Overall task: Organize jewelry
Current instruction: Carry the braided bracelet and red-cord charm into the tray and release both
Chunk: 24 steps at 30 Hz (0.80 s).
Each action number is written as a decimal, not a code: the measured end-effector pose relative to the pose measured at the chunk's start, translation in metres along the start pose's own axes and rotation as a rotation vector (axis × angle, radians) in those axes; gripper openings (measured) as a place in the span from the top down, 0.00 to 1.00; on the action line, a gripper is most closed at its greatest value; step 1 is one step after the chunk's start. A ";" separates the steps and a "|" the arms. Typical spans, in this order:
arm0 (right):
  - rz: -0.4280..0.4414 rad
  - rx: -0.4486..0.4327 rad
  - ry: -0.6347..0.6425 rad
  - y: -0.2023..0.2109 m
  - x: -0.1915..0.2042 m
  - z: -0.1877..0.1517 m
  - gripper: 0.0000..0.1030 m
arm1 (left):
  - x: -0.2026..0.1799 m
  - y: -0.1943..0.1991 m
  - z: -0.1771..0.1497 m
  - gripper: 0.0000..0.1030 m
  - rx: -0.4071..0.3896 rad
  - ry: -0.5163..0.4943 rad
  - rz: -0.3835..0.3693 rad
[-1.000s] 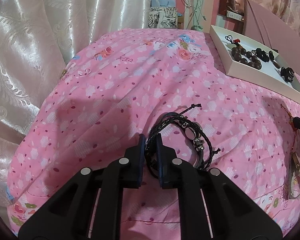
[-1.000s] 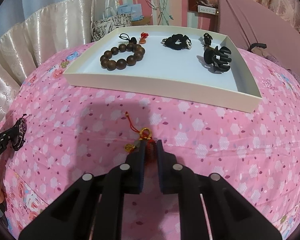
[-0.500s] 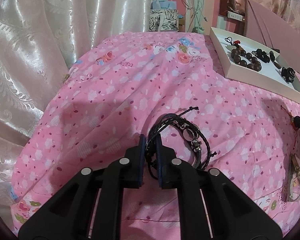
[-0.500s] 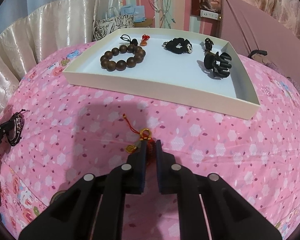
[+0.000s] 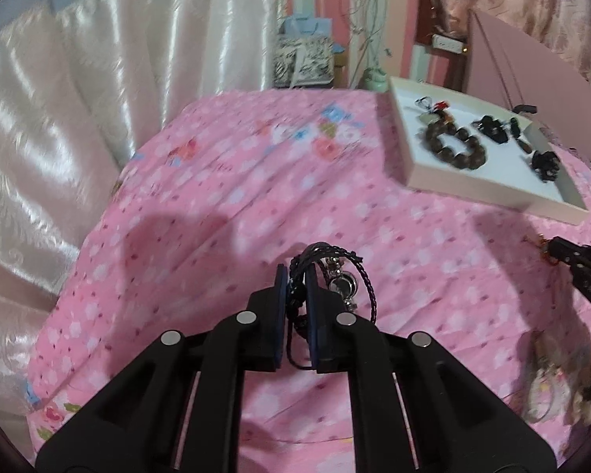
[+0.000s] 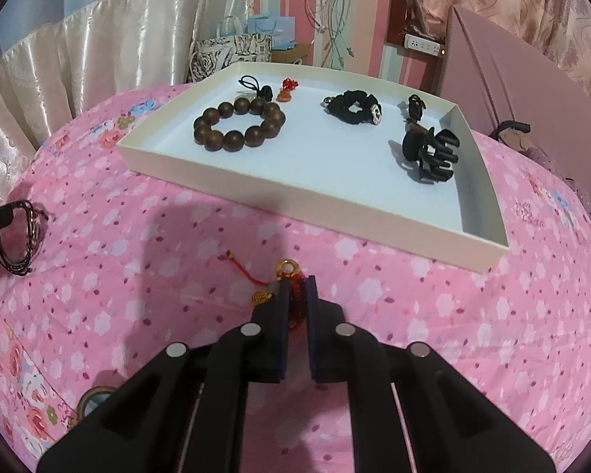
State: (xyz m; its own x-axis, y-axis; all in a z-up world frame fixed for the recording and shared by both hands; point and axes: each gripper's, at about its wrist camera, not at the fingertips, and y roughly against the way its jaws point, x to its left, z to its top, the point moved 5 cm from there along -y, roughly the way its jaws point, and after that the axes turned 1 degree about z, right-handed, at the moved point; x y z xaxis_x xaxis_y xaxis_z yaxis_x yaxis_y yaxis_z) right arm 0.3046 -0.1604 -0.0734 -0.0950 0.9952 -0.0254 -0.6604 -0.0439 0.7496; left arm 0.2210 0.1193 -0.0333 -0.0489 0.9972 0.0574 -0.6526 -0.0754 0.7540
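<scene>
My left gripper [image 5: 296, 274] is shut on a black braided cord bracelet [image 5: 337, 272] with silver beads, which hangs lifted above the pink bedspread; the bracelet [image 6: 17, 238] also shows at the left edge of the right wrist view. My right gripper [image 6: 297, 287] is shut on a red tasselled charm [image 6: 291, 276] with a gold ring, its red cord lying on the cloth. A white tray [image 6: 335, 201] beyond holds a brown bead bracelet [image 6: 238, 124], a black scrunchie [image 6: 354, 106] and a black claw clip [image 6: 431, 153]. The tray [image 5: 469, 193] lies at upper right in the left wrist view.
A pink flowered bedspread [image 6: 413, 315] covers the rounded surface. Cream curtains [image 5: 78, 118] hang at the left. A pink board [image 6: 532, 90] leans behind the tray. Another trinket [image 5: 547, 390] lies low right in the left wrist view. A roll of tape [image 6: 92, 396] lies low left.
My left gripper has risen, lifting the braided bracelet off the bedspread. My right gripper stays shut on the red charm, with its view shifted only slightly.
</scene>
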 end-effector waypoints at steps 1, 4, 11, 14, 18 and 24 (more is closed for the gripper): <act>0.000 -0.001 0.001 0.000 -0.001 0.002 0.93 | -0.006 0.003 0.005 0.93 -0.009 -0.011 -0.010; 0.000 -0.009 0.004 0.002 -0.004 0.010 0.93 | -0.019 0.008 0.019 0.93 -0.030 -0.030 -0.028; 0.010 -0.042 0.001 0.012 -0.011 0.030 0.93 | -0.048 0.020 0.045 0.93 -0.069 -0.058 -0.073; 0.023 -0.069 -0.018 0.021 -0.018 0.044 0.93 | -0.063 0.022 0.061 0.93 -0.083 -0.061 -0.100; 0.032 -0.116 -0.038 0.036 -0.029 0.064 0.93 | -0.088 0.023 0.084 0.93 -0.109 -0.074 -0.139; 0.044 -0.153 -0.096 0.040 -0.053 0.093 0.93 | -0.130 0.017 0.115 0.93 -0.132 -0.098 -0.212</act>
State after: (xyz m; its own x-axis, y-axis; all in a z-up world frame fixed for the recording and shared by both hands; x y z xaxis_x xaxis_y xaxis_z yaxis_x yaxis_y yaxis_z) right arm 0.3529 -0.2066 0.0192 -0.0599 0.9955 0.0740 -0.7637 -0.0934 0.6388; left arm 0.3033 -0.0121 0.0467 0.1687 0.9854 -0.0251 -0.7335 0.1425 0.6646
